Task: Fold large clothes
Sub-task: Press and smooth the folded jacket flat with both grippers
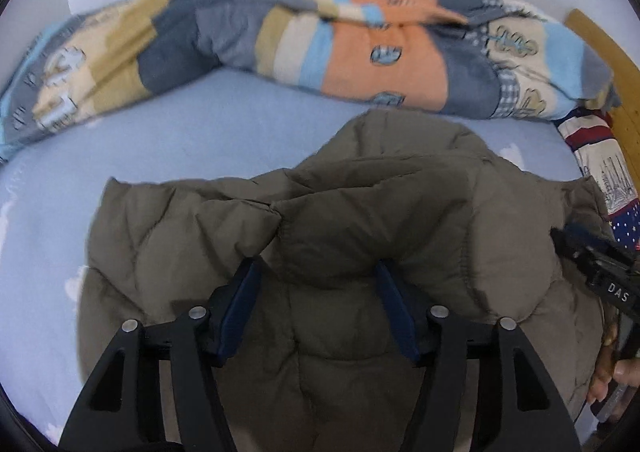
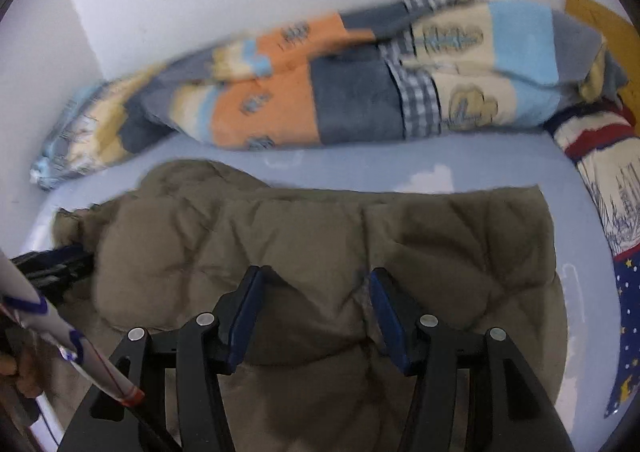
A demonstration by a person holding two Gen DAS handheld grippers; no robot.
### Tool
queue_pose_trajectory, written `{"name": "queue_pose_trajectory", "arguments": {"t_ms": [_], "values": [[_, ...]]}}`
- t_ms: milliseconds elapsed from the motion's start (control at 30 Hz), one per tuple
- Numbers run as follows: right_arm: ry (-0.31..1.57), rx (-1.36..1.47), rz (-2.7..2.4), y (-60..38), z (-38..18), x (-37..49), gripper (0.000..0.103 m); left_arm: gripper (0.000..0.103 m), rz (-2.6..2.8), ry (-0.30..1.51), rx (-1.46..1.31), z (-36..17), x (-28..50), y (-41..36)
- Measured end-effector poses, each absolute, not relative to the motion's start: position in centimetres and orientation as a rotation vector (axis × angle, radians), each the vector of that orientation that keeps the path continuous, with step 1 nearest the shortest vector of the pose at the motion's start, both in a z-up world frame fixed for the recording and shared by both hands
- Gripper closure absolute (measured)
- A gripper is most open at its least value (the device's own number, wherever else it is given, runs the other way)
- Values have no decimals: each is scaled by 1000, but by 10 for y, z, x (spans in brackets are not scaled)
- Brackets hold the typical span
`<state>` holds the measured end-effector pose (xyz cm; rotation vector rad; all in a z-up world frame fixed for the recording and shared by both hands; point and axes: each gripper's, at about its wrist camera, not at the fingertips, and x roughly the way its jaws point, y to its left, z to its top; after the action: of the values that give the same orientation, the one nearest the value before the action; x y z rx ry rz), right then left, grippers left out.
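We hover both grippers, left gripper (image 1: 316, 284) and right gripper (image 2: 316, 288), fingers apart and empty, over the near edge of the olive puffer jacket (image 1: 360, 211), its long axis running left-right across the bed (image 1: 200, 123).

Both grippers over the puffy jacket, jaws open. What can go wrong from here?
1. The olive down jacket is thick and slick; the left gripper or right gripper may pinch only the top layer.
2. The folded layers already bulge, so they may spring open.
3. The patchwork quilt lies close behind; a push could snag it.
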<state>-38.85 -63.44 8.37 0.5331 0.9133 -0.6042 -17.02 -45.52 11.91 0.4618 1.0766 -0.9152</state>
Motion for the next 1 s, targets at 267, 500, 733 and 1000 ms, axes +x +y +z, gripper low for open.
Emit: {"name": "queue_pose_trajectory", "arguments": {"t_ms": [267, 500, 733, 1000], "values": [[974, 648, -592, -661, 53, -377, 42, 39, -874, 1034, 467, 116, -173, -465], [808, 601, -585, -616, 122, -437, 38, 39, -944, 859, 390, 185, -211, -381], [690, 615, -624, -542, 146, -514, 35, 39, -849, 806, 328, 196, -249, -274], [697, 645, -670, -484, 137, -549, 35, 39, -778, 751, 276, 167, -278, -226]]}}
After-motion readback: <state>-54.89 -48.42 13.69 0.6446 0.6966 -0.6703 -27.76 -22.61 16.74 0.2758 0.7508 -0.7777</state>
